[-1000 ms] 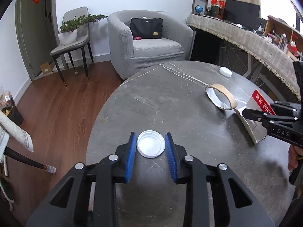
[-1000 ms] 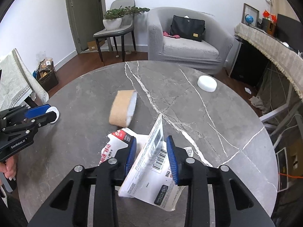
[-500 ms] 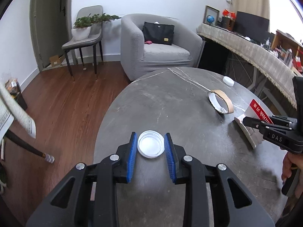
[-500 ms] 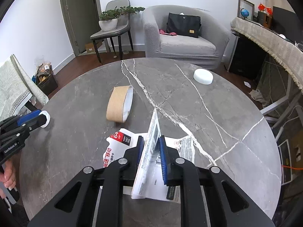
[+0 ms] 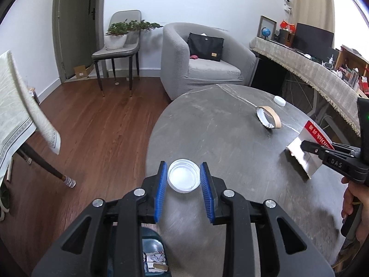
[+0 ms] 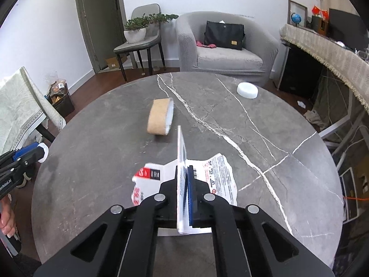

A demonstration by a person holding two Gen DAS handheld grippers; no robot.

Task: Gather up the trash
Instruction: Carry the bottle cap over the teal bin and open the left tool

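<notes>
My left gripper [image 5: 183, 173] is shut on a white plastic lid [image 5: 183, 179], with a blue pad on each side of its rim. It holds the lid at the left edge of the round marble table [image 5: 219, 124]; the right wrist view shows that gripper [image 6: 30, 154] and the lid [image 6: 43, 152] at the far left. My right gripper [image 6: 184, 173] is closing tight on a white and red paper wrapper [image 6: 219, 175], and its pads press on the upright flap. The left wrist view has that gripper [image 5: 306, 146] and the wrapper [image 5: 302, 159] at the right.
A brown tape roll [image 6: 159, 120] lies on its side mid-table, and a small white round puck [image 6: 247, 90] sits near the far edge. A teal bin [image 5: 152, 251] with paper scraps stands below the left gripper, off the table. Behind are a grey armchair, a chair with a plant, and wood floor.
The right gripper's jaws closed on the wrapper's upright flap. The left gripper carried the lid out to the table's left edge, and the bin came into view beneath it.
</notes>
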